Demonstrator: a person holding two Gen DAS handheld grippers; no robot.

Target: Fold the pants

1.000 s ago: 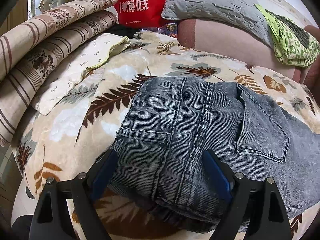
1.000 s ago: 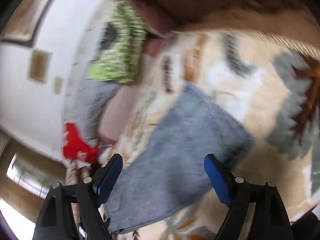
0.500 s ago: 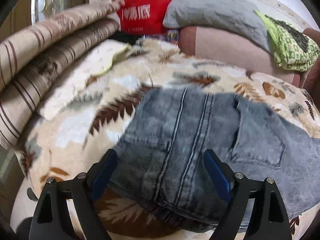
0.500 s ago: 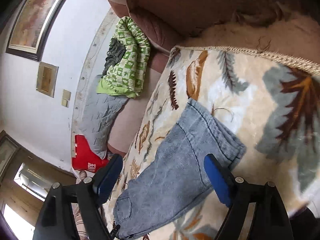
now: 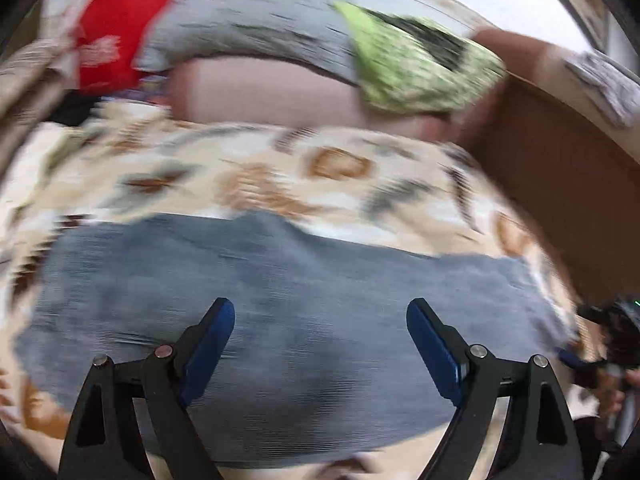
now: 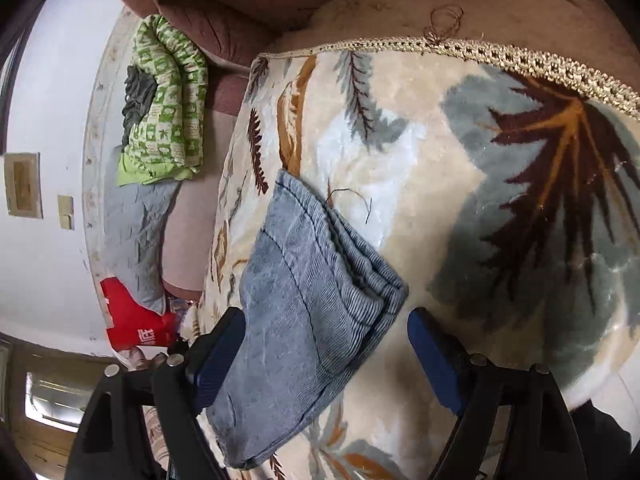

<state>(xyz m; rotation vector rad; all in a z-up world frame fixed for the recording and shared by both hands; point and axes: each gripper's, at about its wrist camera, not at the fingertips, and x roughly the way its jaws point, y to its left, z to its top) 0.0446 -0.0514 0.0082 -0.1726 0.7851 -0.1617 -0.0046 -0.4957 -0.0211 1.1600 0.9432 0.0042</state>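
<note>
Your left gripper has swung from the waist toward the legs, both grippers wide open and holding nothing, while the grey jeans lie folded lengthwise on the leaf blanket, more folds left.

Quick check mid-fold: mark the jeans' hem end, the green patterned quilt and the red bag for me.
jeans (image 6: 320, 280): right wrist view, on the stacked leg hems.
green patterned quilt (image 6: 168, 112): right wrist view, middle of the folded bundle.
red bag (image 6: 132, 320): right wrist view, its red face.
</note>
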